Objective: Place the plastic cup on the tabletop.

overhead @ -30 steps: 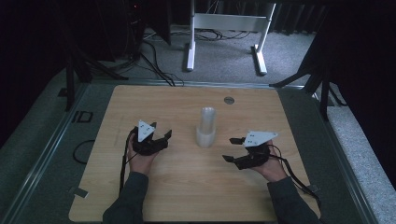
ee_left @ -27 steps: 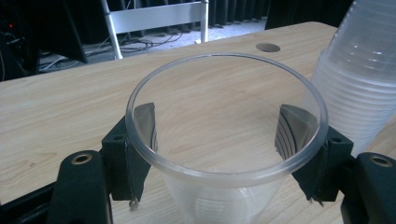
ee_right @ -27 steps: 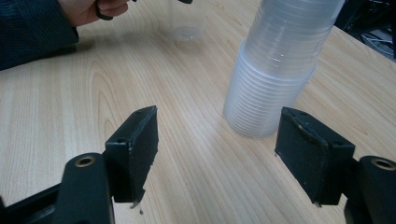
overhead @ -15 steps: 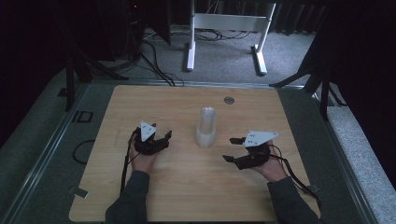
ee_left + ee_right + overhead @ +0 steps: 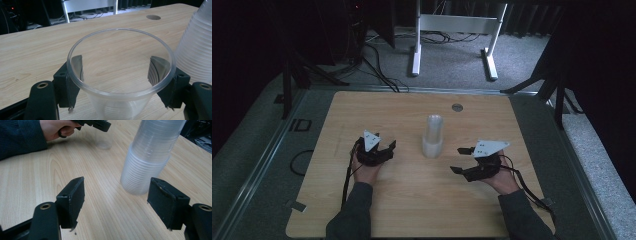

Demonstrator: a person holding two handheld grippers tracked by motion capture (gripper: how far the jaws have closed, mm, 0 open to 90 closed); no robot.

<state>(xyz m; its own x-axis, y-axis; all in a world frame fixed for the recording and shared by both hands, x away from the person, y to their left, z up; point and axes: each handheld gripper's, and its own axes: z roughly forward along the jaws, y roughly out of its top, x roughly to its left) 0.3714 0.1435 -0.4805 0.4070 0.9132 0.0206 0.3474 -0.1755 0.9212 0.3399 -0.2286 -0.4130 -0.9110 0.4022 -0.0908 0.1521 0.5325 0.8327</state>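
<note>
At the centre-left of the high view, the left claw point(image 5: 384, 150) is gripping 1 clear cup point(image 5: 120, 72) around its body, just left of the 1 stack of cups point(image 5: 432, 136) standing mid-surface point(image 5: 412, 200). At the lower right, the right claw point(image 5: 459, 160) is sitting released, holding nothing. Judging by this, keeping the squeeze gentle and the cup upright is advisable, since thin plastic buckles easily.

The left hand point(image 5: 364, 170) rests low over the table, its forearm coming in from the near edge; the left gripper point(image 5: 117, 75) has its jaws closed against a clear cup point(image 5: 120, 75); the right hand point(image 5: 499, 179) holds the right gripper point(image 5: 116, 200) level, jaws spread wide with nothing between them.
</note>
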